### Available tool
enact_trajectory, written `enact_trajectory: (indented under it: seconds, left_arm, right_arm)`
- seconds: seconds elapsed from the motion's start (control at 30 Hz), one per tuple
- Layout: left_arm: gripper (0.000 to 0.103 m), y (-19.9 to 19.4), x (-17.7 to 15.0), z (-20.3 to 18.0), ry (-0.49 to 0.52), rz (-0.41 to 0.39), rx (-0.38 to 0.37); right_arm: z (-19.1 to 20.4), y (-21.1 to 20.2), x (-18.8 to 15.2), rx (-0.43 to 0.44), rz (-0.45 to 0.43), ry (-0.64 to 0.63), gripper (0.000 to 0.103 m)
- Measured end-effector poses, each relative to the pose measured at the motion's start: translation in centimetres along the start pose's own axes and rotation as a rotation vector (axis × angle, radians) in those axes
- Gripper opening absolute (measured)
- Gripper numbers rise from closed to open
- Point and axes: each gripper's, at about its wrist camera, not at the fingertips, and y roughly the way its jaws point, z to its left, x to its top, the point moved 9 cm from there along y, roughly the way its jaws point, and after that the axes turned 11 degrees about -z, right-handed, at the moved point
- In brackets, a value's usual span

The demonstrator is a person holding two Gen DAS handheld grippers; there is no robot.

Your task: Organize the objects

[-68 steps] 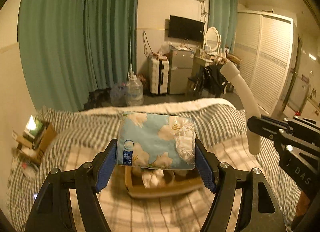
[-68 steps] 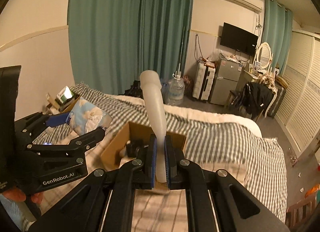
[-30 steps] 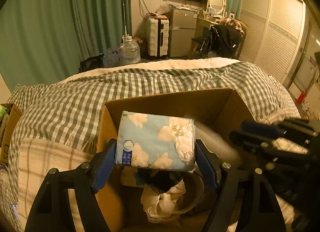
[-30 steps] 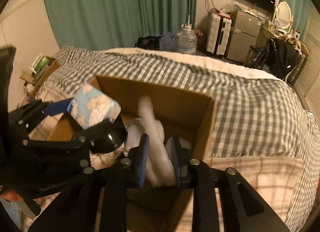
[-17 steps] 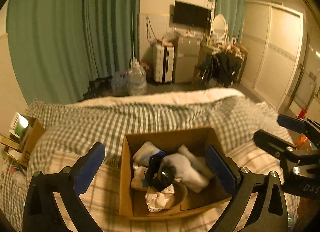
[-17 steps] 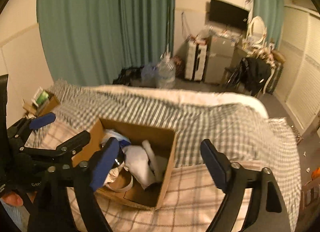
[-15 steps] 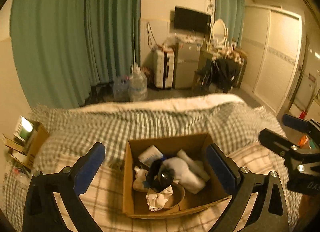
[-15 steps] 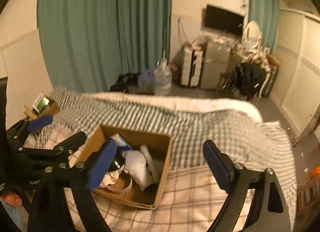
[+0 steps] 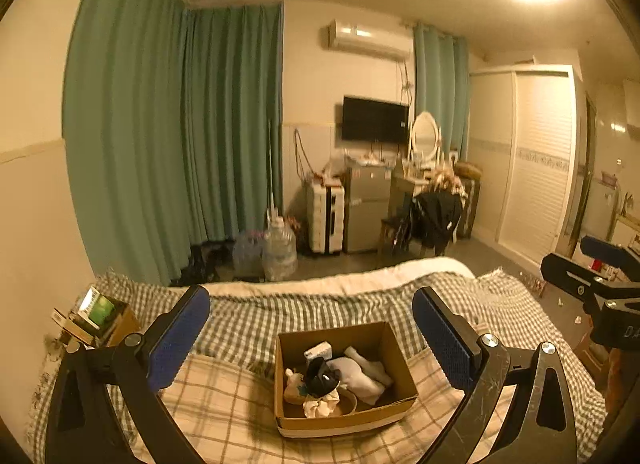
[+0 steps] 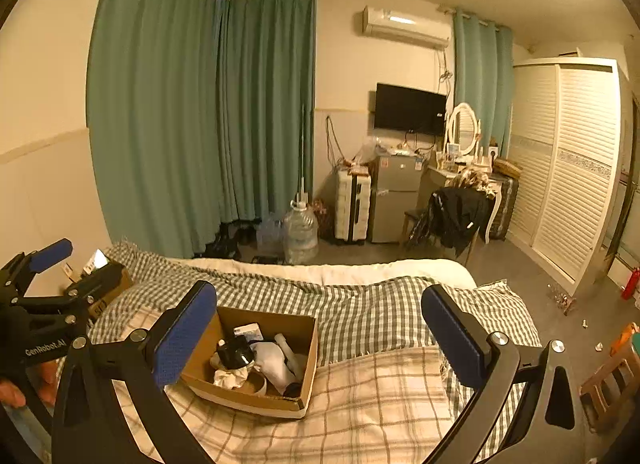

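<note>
With both tools raised well above the bed, I have nothing in either one: the left gripper (image 9: 311, 338) is spread wide with bare blue pads, and the right gripper (image 10: 319, 330) is just as wide and just as empty. The open brown cardboard box (image 9: 403, 376) sits below and ahead of the left tool, between its two fingers in that view; from the right tool it lies below and toward the left finger. It rests on the beige plaid blanket (image 10: 380, 396), with the green-and-white checked duvet (image 10: 360, 304) just beyond it.

Inside the box I see the small white tissue pack (image 9: 319, 351) at the far side, the white curved plastic tube (image 10: 289, 352) leaning across pale cloth, a black round item (image 9: 320, 376) in the middle and a crumpled white wad (image 9: 316, 406) nearest me. The things are piled loosely, which I judge fits being dropped in, not arranged.

I read the sorting as close to done: nothing loose shows on the blanket near either tool. Holding both tools high and open likely keeps them clear of the box walls.
</note>
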Motion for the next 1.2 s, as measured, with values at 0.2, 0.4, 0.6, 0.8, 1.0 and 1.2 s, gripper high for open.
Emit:
enact_trajectory:
  seconds: [0.2,0.4,0.6,0.8,1.0,1.2]
  left_arm:
    - [0.103,-3.2,-0.4,0.0,0.007,-0.066,0.005]
    - [0.103,-4.5,-3.5,-0.1,-0.013,-0.11,0.016]
    - [0.103,-3.3,-8.6,0.1,-0.056,-0.086,0.048]
    - [0.103,-3.0,-12.7,0.3,-0.016,-0.094,0.097]
    - [0.103,-2.2,-15.7,0.5,-0.022,-0.027,0.096]
    - [0.103,-2.2,-16.4,0.2,-0.007,-0.011,0.097]
  right_arm:
    - [1.1,-4.0,-1.0,-0.016,-0.065,-0.014,0.103]
    - [1.4,-4.3,-5.1,-0.033,-0.07,0.009,0.103]
    - [1.7,-2.2,-10.1,-0.036,-0.072,0.033,0.103]
    - [2.2,-0.4,-15.0,-0.058,-0.029,0.043,0.103]
    - [2.2,-0.4,-16.4,-0.08,-0.036,0.036,0.103]
    - [2.0,0.2,-16.9,-0.081,-0.022,0.04,0.103]
